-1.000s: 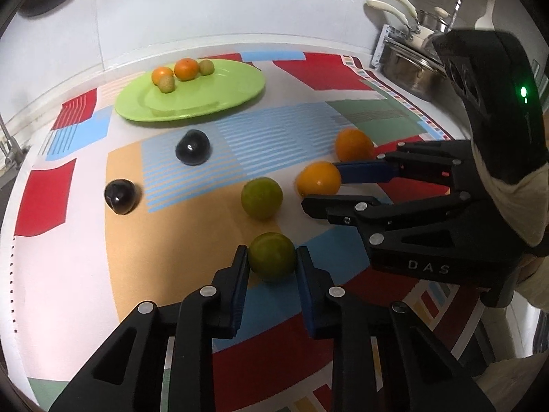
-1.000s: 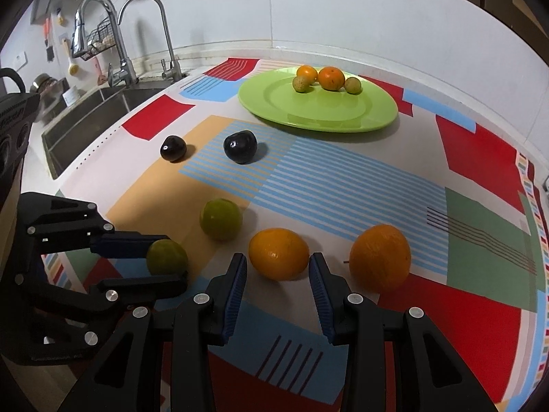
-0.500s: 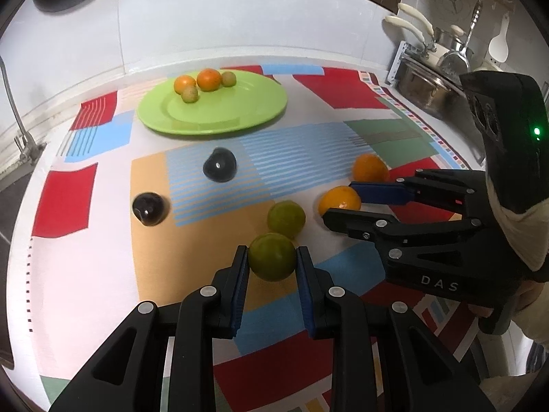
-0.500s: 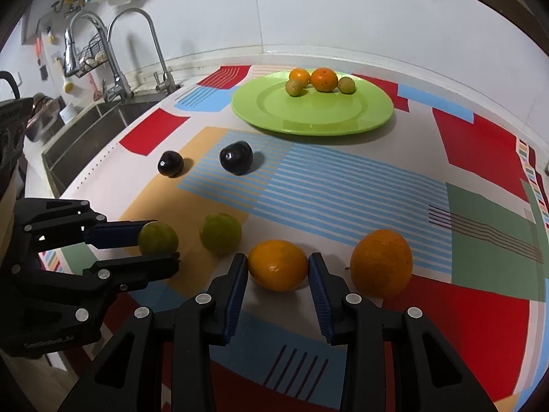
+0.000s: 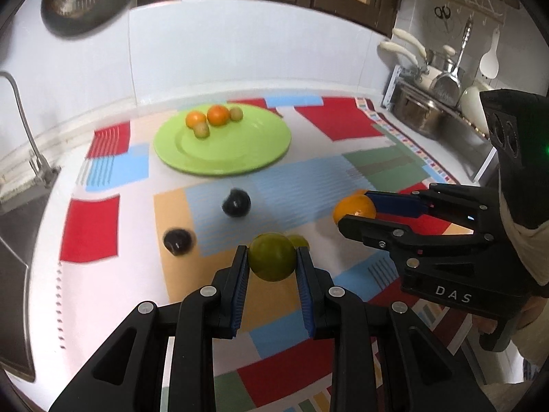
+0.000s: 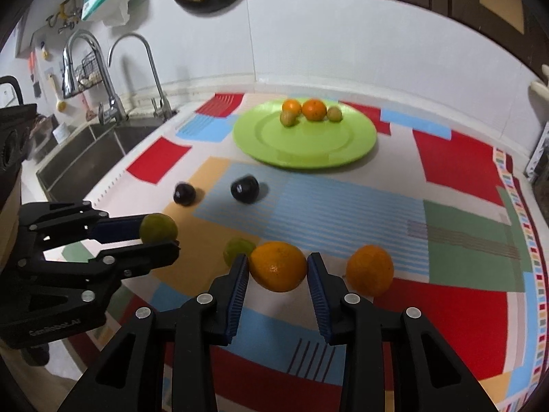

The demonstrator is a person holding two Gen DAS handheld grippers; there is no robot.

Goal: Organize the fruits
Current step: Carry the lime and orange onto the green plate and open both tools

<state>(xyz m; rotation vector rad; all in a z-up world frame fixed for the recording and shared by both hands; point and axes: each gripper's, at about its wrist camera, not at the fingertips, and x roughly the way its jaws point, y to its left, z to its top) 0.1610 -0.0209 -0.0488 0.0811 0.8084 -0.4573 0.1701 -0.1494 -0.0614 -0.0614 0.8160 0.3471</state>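
Note:
My left gripper point(image 5: 271, 257) is shut on a green citrus fruit point(image 5: 272, 256) and holds it above the mat; it also shows in the right wrist view point(image 6: 158, 228). My right gripper point(image 6: 278, 267) is shut on an orange point(image 6: 278, 266), lifted off the mat, seen too in the left wrist view point(image 5: 354, 208). A green plate point(image 6: 322, 151) at the back holds several small fruits point(image 6: 313, 110). On the mat lie a second green citrus point(image 6: 236, 250), another orange point(image 6: 370, 270) and two dark plums point(image 6: 244, 189) point(image 6: 184, 193).
A sink point(image 6: 85, 158) with taps point(image 6: 109, 79) lies left of the patterned mat point(image 6: 456, 226). Pots and utensils point(image 5: 432, 103) stand at the right end of the counter. A white wall point(image 6: 343, 41) runs behind the plate.
Both grippers have lifted with their fruits, the green citrus and the orange, off the mat and risen. The view of the plate has widened.

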